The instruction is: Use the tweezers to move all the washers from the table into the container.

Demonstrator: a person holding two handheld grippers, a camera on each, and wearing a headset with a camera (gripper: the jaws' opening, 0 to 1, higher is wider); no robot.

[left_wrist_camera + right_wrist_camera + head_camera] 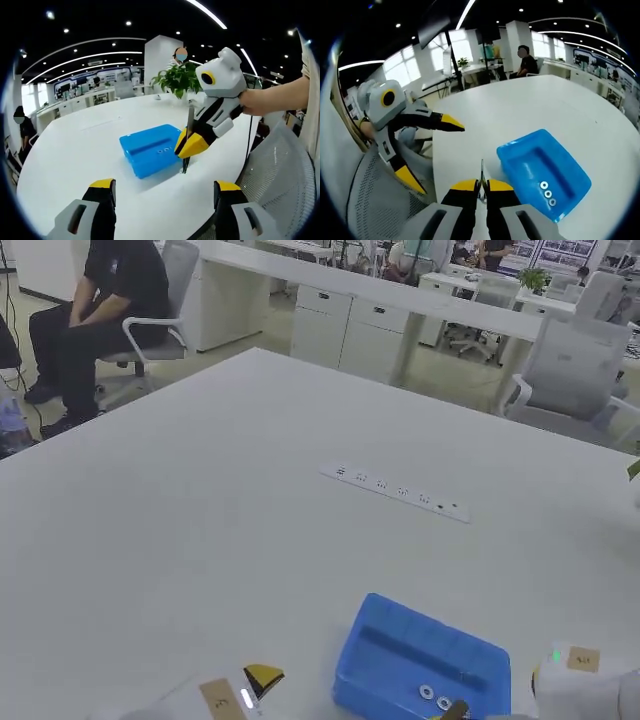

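Observation:
The blue container [420, 665] sits near the table's front edge, with three washers [547, 194] lying in a row inside it. My right gripper [481, 186] is shut on the tweezers [482, 175], just beside the container's near side. In the left gripper view the tweezers [189, 135] point down at the table next to the container [150, 150]; whether their tips hold anything is too small to tell. My left gripper [164, 192] is open and empty, held off to the side of the container. One of its yellow tips [262, 678] shows at the bottom of the head view.
A white power strip [395, 490] lies mid-table beyond the container. A person [100, 310] sits in a chair at the far left. Office chairs [580, 380] and desks stand behind the table. A potted plant [177, 80] stands at one table end.

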